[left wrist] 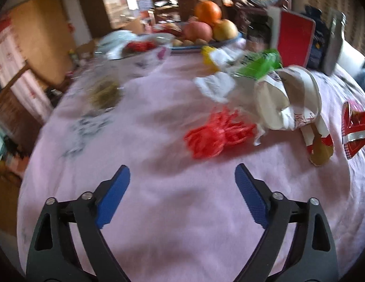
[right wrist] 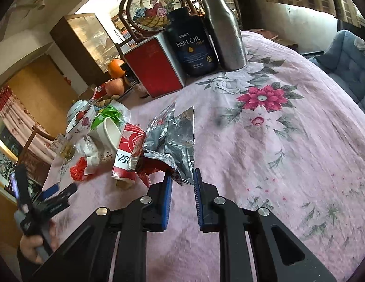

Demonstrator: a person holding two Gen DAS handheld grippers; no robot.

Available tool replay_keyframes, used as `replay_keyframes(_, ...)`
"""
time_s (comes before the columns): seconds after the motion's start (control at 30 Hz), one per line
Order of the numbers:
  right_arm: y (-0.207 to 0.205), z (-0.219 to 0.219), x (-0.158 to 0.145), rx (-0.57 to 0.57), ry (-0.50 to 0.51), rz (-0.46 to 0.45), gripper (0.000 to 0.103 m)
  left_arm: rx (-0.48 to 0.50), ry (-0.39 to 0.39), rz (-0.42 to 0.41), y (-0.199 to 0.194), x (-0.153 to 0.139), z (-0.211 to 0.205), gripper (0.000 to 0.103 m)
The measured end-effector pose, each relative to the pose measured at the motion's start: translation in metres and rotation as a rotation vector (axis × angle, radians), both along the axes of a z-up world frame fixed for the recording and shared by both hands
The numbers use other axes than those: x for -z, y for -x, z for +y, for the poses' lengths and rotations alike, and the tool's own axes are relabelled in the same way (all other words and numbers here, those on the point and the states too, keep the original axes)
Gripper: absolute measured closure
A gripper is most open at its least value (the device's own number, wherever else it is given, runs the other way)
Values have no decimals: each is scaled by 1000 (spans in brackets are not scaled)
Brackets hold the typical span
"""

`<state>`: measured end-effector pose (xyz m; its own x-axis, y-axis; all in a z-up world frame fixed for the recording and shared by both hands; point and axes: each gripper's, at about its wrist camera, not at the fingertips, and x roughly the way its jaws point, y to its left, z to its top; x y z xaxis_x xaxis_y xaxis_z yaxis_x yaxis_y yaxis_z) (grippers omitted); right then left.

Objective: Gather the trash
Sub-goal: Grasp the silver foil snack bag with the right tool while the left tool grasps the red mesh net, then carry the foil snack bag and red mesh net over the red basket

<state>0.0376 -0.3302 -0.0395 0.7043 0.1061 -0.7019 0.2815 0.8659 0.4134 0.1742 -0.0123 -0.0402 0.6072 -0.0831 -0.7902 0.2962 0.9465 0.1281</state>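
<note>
Left wrist view: the left tongs [left wrist: 182, 176] hang spread wide over the pink cloth of the bench [left wrist: 147, 211], holding nothing. Just beyond them lies a red plastic bag [left wrist: 217, 135], touching a tipped white paper cup [left wrist: 286, 101]; a green wrapper [left wrist: 260, 64] sits behind the cup.

Right wrist view: the right tongs [right wrist: 182, 176] stand slightly apart, their tips at the near edge of a crumpled foil wrapper [right wrist: 170, 141]; whether they pinch it is unclear. A red carton [right wrist: 127, 152] lies just left of the wrapper.
</note>
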Motion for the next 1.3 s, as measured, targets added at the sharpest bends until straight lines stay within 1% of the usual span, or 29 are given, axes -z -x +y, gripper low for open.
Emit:
replay_keyframes(0.07, -1, -1, 0, -4, -6, 2, 84, 47, -4, 10, -8, 3, -7, 20)
replay_keyframes(0.1, -2, -1, 1, -6, -10, 3, 84, 72, -17, 10, -11, 5, -11, 25)
replay_keyframes(0.13, -3, -1, 1, -10, -10, 4, 84, 94, -47, 7, -15, 8, -17, 28)
replay_keyframes(0.2, -4, -1, 1, -11, -5, 5, 84, 132, -59, 29, -22, 13, -22, 44)
replay_keyframes(0.27, -5, 0, 1, -15, -6, 8, 84, 161, -54, 55, -28, 17, -26, 48)
replay_keyframes(0.33, -7, 1, 2, -18, -5, 11, 84, 188, -45, 51, -32, 17, -27, 54)
replay_keyframes(0.37, -7, 2, 2, -19, -6, 11, 84, 195, -49, 48, -33, 18, -28, 60)
replay_keyframes(0.4, -8, 3, 2, -21, -8, 11, 84, 203, -54, 52, -33, 19, -28, 70)
replay_keyframes(0.43, -8, 4, 1, -22, -8, 9, 84, 206, -51, 61, -32, 19, -28, 75)
replay_keyframes(0.47, -8, 6, 0, -25, -7, 8, 84, 206, -43, 61, -31, 18, -27, 77)
replay_keyframes(0.6, -6, 14, -5, -42, 11, -4, 84, 209, -16, 61, -15, 11, -23, 80)
replay_keyframes(0.8, 6, 23, -17, -53, 30, -27, 84, 192, 30, 51, 25, -4, -7, 80)
replay_keyframes(0.9, 13, 29, -24, -60, 42, -39, 84, 166, 51, 51, 41, -11, 3, 80)
replay_keyframes(0.97, 17, 36, -29, -65, 63, -51, 84, 153, 50, 41, 52, -15, 10, 80)
replay_keyframes(1.1, 23, 52, -36, -97, 80, -73, 84, 100, 43, 23, 69, -22, 25, 80)
replay_keyframes(1.3, 26, 96, -40, -211, 105, -73, 84, -25, 64, 2, 92, -25, 56, 80)
